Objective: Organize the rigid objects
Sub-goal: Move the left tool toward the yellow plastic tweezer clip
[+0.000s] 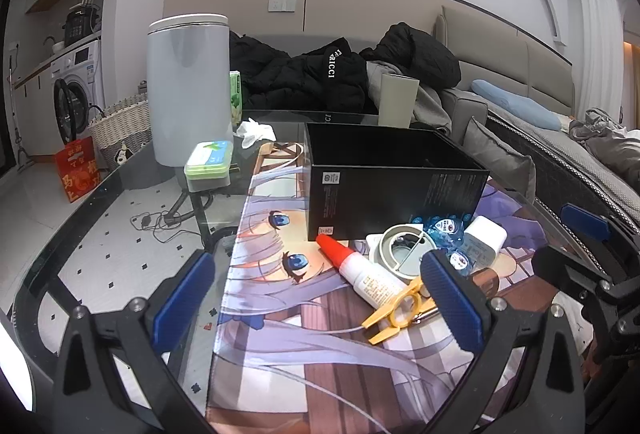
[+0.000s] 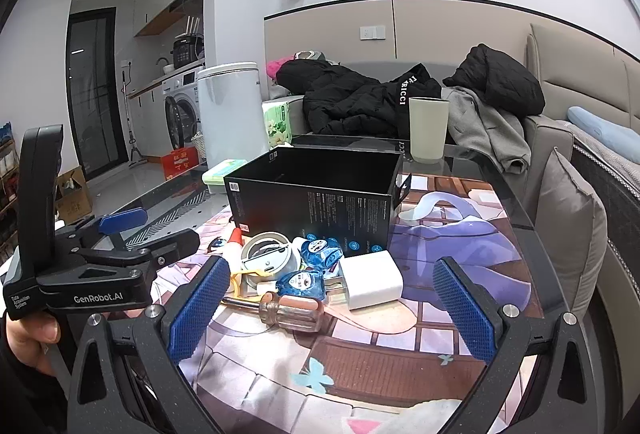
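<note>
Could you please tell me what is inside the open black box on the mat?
Only bare dark inner walls of the black box show; its near wall hides the floor, so any contents there cannot be seen.

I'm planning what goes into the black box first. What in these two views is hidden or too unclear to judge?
- Black box interior: both views sit too low; its near wall hides the floor.
- Screwdriver tip: left wrist view shows only a sliver behind the pad; right wrist view has the blue pad covering it.
- Yellow clip: partly behind the left gripper's pad.
- Box label print: too small to read.
</note>
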`<state>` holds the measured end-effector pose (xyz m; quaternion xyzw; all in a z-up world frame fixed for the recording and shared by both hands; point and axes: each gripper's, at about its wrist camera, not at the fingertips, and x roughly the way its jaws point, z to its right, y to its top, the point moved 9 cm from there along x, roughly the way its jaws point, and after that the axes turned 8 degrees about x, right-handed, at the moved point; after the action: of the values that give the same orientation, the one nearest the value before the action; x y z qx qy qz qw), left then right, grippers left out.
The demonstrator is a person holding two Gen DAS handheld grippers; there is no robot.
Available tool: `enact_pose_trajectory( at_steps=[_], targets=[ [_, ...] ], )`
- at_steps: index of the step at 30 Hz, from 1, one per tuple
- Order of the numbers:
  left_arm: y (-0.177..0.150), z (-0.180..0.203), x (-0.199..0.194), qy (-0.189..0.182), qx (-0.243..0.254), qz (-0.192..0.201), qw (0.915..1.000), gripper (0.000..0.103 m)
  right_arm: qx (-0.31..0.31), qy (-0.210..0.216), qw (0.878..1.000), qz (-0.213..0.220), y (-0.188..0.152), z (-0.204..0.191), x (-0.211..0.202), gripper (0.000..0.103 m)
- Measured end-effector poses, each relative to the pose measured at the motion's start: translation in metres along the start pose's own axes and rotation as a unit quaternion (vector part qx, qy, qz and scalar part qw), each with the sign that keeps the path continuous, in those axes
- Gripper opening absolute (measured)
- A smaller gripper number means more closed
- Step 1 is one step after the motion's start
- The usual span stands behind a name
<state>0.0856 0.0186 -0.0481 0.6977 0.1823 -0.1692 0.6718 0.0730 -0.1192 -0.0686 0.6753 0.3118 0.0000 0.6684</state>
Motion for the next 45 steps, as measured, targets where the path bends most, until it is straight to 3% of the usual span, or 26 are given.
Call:
enact_pose_trajectory(
  at_steps=[21,45],
  targets=[
    [-0.003,-0.008,0.002,0.009,-0.003,-0.012,0.9999,0.103,-0.01,-0.005,1.0,-0.01,-0.002,-0.005,0.005,0.103],
    [0.002,0.001,-0.005,-0.014,0.007,-0.001,0.9999,0.103,-0.015,0.002,1.0,-0.025,-0.005,-0.009,0.008,0.103]
  ],
)
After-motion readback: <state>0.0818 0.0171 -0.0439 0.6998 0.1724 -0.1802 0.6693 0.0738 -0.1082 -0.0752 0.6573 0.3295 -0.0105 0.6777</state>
